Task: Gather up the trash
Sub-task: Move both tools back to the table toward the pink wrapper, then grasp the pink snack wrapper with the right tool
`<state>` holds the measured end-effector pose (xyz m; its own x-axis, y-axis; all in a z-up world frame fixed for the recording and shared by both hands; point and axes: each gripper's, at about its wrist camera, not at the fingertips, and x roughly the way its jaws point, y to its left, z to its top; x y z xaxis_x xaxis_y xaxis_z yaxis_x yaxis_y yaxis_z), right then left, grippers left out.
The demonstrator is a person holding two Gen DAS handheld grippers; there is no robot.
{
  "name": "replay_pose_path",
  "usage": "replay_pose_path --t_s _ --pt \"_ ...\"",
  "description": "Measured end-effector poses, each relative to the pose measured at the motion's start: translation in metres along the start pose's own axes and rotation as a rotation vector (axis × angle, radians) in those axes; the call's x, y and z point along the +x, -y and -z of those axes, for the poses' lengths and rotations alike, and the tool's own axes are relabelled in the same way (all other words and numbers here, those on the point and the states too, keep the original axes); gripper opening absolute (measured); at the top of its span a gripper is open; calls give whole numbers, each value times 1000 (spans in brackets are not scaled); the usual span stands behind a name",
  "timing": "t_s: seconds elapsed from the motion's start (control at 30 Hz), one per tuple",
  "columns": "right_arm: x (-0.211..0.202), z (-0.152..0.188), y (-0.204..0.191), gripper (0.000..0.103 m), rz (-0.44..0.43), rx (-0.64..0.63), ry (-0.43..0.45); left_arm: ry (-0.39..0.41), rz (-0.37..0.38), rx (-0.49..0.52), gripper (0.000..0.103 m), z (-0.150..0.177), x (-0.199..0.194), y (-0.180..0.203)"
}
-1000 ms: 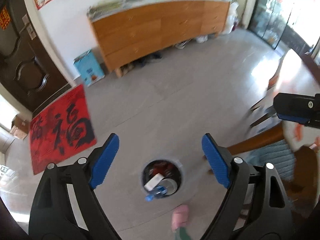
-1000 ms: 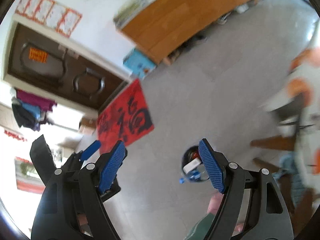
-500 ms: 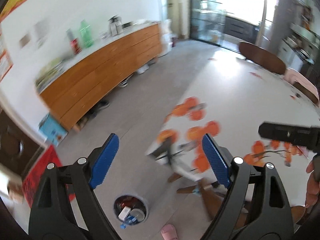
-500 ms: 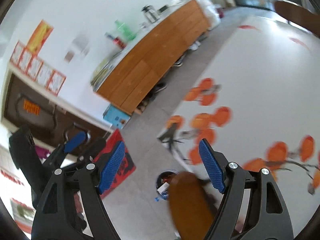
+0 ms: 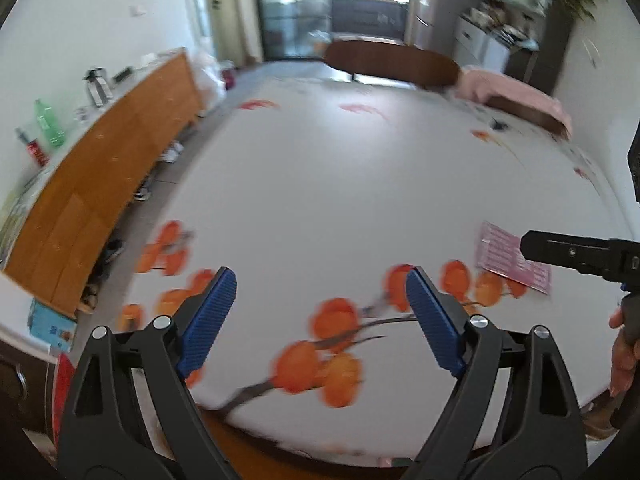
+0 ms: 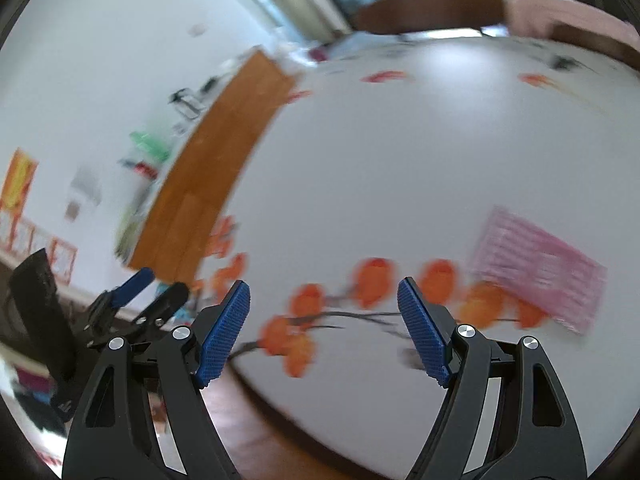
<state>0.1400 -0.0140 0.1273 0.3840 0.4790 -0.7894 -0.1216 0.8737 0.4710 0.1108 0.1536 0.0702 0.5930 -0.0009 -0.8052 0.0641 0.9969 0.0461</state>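
Right now both claws hang over the near edge of the table (image 5: pixel 360 184), and neither carries anything. The left claw (image 5: pixel 320 320) has its blue pads apart and widening, with only the orange-flower cloth showing between them. The right claw (image 6: pixel 324 328) stands wide apart, also empty.

The one piece of trash in view looks to be the pink sheet (image 6: pixel 540 268), lying flat on the cloth to the right, just past the printed flowers and nearer the right claw than the left. Taking it seems to be the step in hand. A thin flat sheet gives the pads little to bite on, so my advice is to come in low at its near edge, tip one pad under a corner, then pinch; or slide it toward the table's edge and catch the overhang.

Room is generous: the white middle of the table is bare all the way across. On the far side a brown chair back (image 5: pixel 392 64) and a pink cushion (image 5: pixel 516 92) line the rim; a long wooden sideboard (image 5: pixel 108 184) runs along the left wall, well apart.
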Motion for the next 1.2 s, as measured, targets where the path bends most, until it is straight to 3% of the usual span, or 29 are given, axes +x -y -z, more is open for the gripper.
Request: replay_pose_path --t_s 0.2,0.37,0.77,1.03,1.2 --pt "2 3 87 76 130 38 -61 -70 43 68 86 -1 42 75" --pt "13 -1 127 83 183 -1 -107 -157 56 10 87 -1 74 104" --pt "53 -17 138 87 203 -233 -199 -305 -36 -8 90 16 123 134" --pt "76 -18 137 87 212 -341 -213 -303 -68 -35 92 20 132 132" --pt "94 -6 131 86 267 -435 -242 -318 -83 -58 92 23 137 127"
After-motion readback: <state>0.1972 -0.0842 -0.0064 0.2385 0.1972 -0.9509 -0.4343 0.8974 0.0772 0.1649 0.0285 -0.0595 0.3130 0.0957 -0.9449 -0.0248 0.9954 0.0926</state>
